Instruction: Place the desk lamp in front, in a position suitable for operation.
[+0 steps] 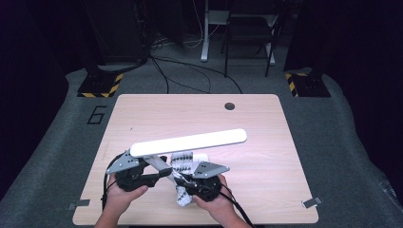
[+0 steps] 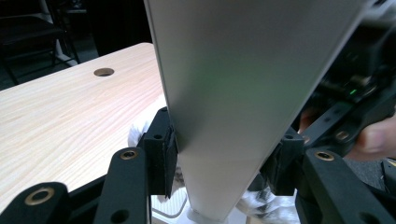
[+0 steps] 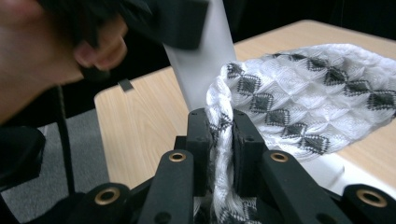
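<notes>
pale wood grain covers the table [image 1: 266,190], a rounded rectangle with a small dark round hole [image 1: 230,106] near its far edge. near the front edge stands a desk lamp: its long, flat white bar [image 1: 190,141] with rounded ends glows evenly and stretches from above the left hand toward the middle right of the table. a slanted, flat stem [image 1: 157,163] of smooth matte silver-grey runs down from the bar's left end toward a white base.

the left gripper [image 1: 161,173] pinches that stem; in the left gripper view its two black jaw pads press against the opposite edges of the smooth metal stem [image 2: 233,116], which widens upward out of the frame. the jaws are black plastic links with brass-coloured rivets.

a cloth [image 1: 183,164] lies over the lamp's base, just between the two hands. it is white, knitted or quilted, with a raised diamond pattern and rows of dark grey diamonds. the right gripper [image 1: 185,183] holds it: in the right gripper view the jaws are pressed nearly together on a bunched, upright fold of the cloth [image 3: 224,140], and the rest [image 3: 317,93] billows off to the right over a smooth white surface [image 3: 327,175].

both hands [image 1: 126,194] come in from the front edge. grey carpet surrounds the table, with dark cables lying on it beyond the far edge.
</notes>
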### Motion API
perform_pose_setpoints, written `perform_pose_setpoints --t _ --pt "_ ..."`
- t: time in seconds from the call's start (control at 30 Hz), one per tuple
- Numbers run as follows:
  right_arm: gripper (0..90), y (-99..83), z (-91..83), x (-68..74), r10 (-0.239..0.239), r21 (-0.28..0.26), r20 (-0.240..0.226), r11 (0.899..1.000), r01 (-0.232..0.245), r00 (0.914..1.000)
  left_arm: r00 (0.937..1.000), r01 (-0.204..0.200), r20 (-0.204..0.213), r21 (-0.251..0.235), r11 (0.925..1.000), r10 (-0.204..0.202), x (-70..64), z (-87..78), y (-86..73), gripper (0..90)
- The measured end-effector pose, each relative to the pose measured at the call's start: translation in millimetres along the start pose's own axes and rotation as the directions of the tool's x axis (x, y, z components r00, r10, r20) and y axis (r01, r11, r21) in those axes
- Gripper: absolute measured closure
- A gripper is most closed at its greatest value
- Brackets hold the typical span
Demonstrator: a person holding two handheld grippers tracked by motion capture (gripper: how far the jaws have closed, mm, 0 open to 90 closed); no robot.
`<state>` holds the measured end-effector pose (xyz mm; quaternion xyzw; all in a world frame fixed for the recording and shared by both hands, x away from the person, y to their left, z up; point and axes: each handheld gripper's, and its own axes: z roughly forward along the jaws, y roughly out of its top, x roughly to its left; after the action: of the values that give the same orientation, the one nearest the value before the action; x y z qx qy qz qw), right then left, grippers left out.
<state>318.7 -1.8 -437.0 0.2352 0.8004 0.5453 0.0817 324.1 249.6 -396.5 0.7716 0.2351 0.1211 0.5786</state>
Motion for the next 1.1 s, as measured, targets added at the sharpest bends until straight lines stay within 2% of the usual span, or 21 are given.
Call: perform_pose_setpoints --t 0.27,0.4,0.47,0.57,0.67,0.73,0.83,0.97,1.07,1.1 --pt "79.7 -28.3 8.3 -14.4 0.031 0.075 0.022 0.997 -0.032 0.9993 1.0 -0.005 -0.003 -0.002 1.0 0.005 -0.3 0.5 0.1 53.6" --pt "79.8 -38.7 11.4 -21.4 0.022 0.116 0.028 0.993 -0.025 0.9994 1.0 0.0 -0.003 -0.004 1.0 0.0 -0.3 0.5 -0.2 53.6" --pt "79.8 -49.3 13.4 -25.5 0.028 0.142 0.045 0.989 -0.034 0.9986 1.0 -0.001 -0.002 -0.004 1.0 0.001 -0.2 0.5 -0.2 53.6" --pt "79.9 -53.4 12.3 -28.4 0.045 0.147 0.057 0.988 -0.053 0.9974 1.0 -0.002 0.0 -0.003 1.0 0.002 0.1 0.4 -0.1 53.6" --pt "79.9 -54.6 12.2 -29.4 0.031 0.156 0.054 0.987 -0.039 0.9981 1.0 -0.001 -0.002 -0.003 1.0 0.001 -0.1 0.2 -0.1 53.6" --pt "78.6 -58.1 11.0 -29.9 0.03 0.17 0.071 0.985 -0.042 0.997 1.0 -0.004 0.0 0.003 1.0 0.004 0.5 -0.5 -0.1 53.6" --pt "70.5 -58.5 6.5 -30.2 0.025 0.167 0.079 0.985 -0.038 0.9966 1.0 -0.005 0.001 0.004 1.0 0.005 0.8 -0.8 -0.2 53.6" --pt "61.2 -55.3 -1.2 -30.4 -0.009 0.16 0.108 0.987 -0.008 0.9941 1.0 -0.003 0.0 0.002 1.0 0.003 0.8 -0.7 -0.4 53.6" --pt "61.2 -54.7 -9.1 -33.2 -0.023 0.181 0.129 0.984 -0.001 0.9914 1.0 -0.003 0.001 0.002 1.0 0.003 1.0 -0.8 -0.4 53.6" --pt "61.4 -54.9 -11.4 -34.2 -0.016 0.18 0.15 0.984 -0.012 0.9885 1.0 -0.002 0.0 0.0 1.0 0.002 1.0 -0.4 -0.3 53.6"
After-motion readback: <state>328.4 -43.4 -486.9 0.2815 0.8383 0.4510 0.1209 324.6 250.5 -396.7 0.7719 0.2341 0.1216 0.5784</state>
